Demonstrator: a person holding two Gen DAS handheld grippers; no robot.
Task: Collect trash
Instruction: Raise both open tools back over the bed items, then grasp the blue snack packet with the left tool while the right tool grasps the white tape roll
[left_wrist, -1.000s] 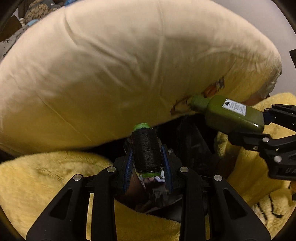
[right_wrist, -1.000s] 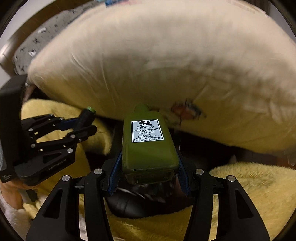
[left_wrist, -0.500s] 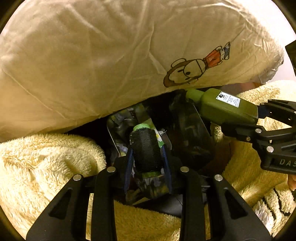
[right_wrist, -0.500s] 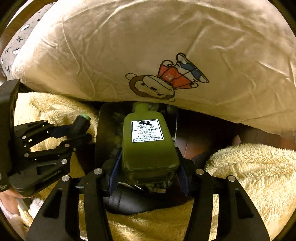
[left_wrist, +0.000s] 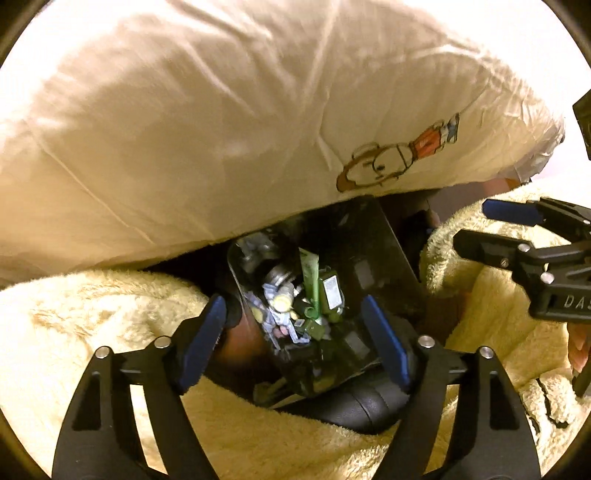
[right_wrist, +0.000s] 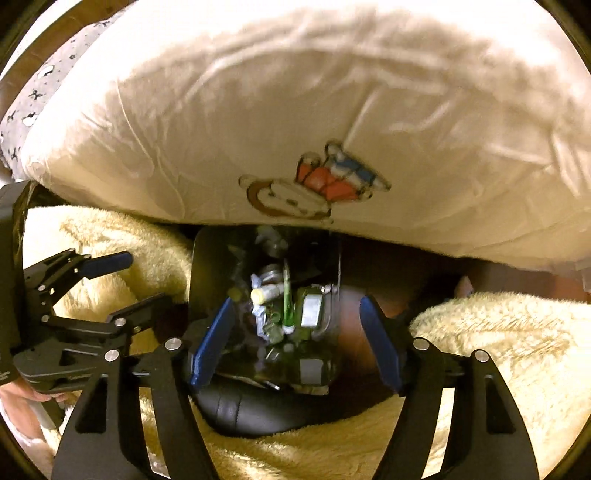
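A dark glossy trash bin (left_wrist: 384, 258) (right_wrist: 210, 266) stands below both grippers, wedged between the blanket and the pillow. Inside lie the green bottle with a white label (left_wrist: 331, 291) (right_wrist: 311, 310), a green tube (left_wrist: 309, 280) and other small trash. My left gripper (left_wrist: 295, 332) is open and empty right above the bin; it also shows in the right wrist view (right_wrist: 136, 277). My right gripper (right_wrist: 295, 332) is open and empty above the bin; in the left wrist view it shows at the right (left_wrist: 476, 225).
A big cream pillow (left_wrist: 221, 129) (right_wrist: 332, 110) with a cartoon monkey print overhangs the bin's far side. A fluffy yellow blanket (left_wrist: 92, 325) (right_wrist: 498, 332) surrounds the bin. A black padded object (left_wrist: 354, 406) lies against the bin's near side.
Both grippers have opened. The black roll with green ends left the left gripper and the green bottle left the right gripper; the bottle now lies in the bin.
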